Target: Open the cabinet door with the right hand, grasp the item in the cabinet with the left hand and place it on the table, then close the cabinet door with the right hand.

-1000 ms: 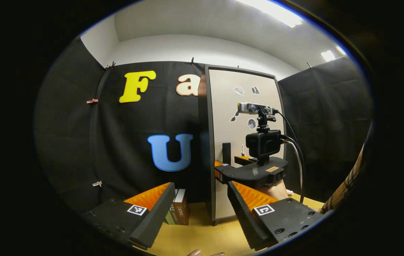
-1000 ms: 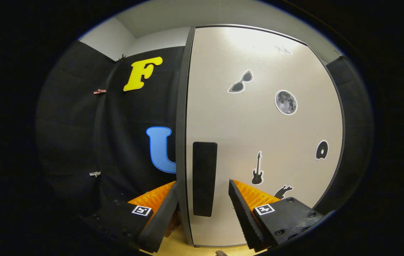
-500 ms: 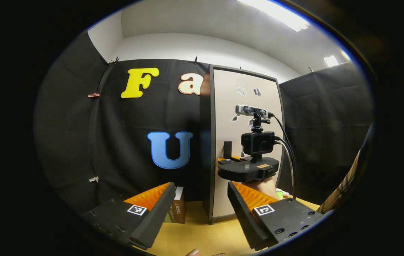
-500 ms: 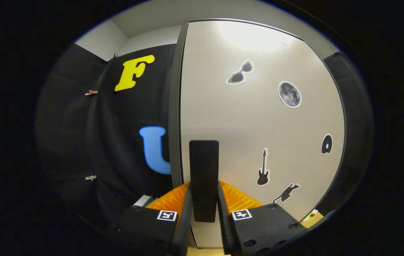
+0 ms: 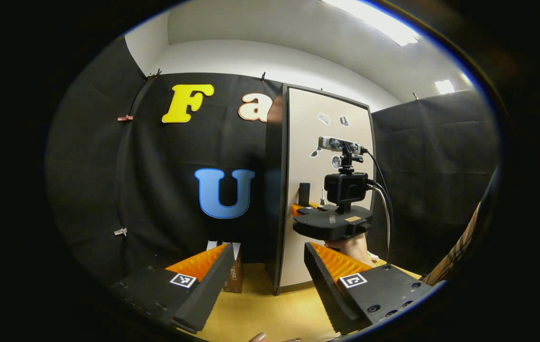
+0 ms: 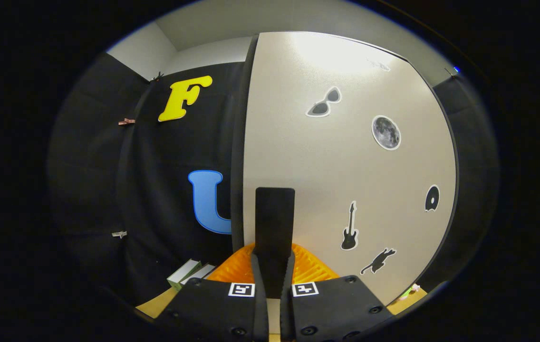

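Observation:
A tall cabinet stands on the table, its beige door (image 5: 308, 142) (image 6: 346, 166) dotted with stickers. A black vertical handle (image 6: 274, 223) (image 5: 303, 194) sits by the door's left edge. My right gripper (image 6: 273, 280) is shut on that handle, a finger pressed against each side. In the left gripper view the right gripper (image 5: 304, 208) is at the handle, held by a hand (image 5: 353, 247). My left gripper (image 5: 265, 270) hangs open and empty in front of the cabinet's lower left corner. The door hides whatever is inside.
Two small upright boxes (image 5: 234, 273) (image 6: 189, 273) stand on the yellow table (image 5: 270, 308) just left of the cabinet. A plaid sleeve (image 5: 460, 256) reaches in at the right edge. Black cloth walls close the booth behind and to the right.
My right gripper moved up to the handle and its fingers shut on it. The left gripper stayed open and drifted slightly, so the cabinet looks a little farther off.

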Motion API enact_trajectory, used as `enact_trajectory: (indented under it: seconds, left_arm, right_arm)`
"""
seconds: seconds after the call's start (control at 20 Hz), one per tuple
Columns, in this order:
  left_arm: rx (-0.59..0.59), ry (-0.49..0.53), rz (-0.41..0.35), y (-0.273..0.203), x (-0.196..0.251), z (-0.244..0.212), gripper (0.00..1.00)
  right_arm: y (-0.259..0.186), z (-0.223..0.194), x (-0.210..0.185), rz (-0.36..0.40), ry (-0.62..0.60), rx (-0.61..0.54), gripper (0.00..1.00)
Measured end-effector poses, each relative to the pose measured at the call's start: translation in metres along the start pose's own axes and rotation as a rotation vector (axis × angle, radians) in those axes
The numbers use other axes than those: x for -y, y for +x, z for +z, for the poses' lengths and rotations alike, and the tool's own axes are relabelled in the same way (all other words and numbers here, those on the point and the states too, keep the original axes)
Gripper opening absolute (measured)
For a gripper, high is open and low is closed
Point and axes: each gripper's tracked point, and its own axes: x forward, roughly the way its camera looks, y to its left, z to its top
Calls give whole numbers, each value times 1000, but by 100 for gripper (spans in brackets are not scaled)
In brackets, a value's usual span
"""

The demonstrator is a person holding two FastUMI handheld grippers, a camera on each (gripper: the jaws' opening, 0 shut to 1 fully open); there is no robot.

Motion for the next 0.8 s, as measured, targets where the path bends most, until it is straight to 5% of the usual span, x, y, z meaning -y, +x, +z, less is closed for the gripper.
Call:
enact_trajectory:
  seconds: [0.8]
  left_arm:
    - [33, -1, -80, -26, 27, 6, 94]
  right_arm:
    - [-66, 8, 7, 113, 33, -12, 13]
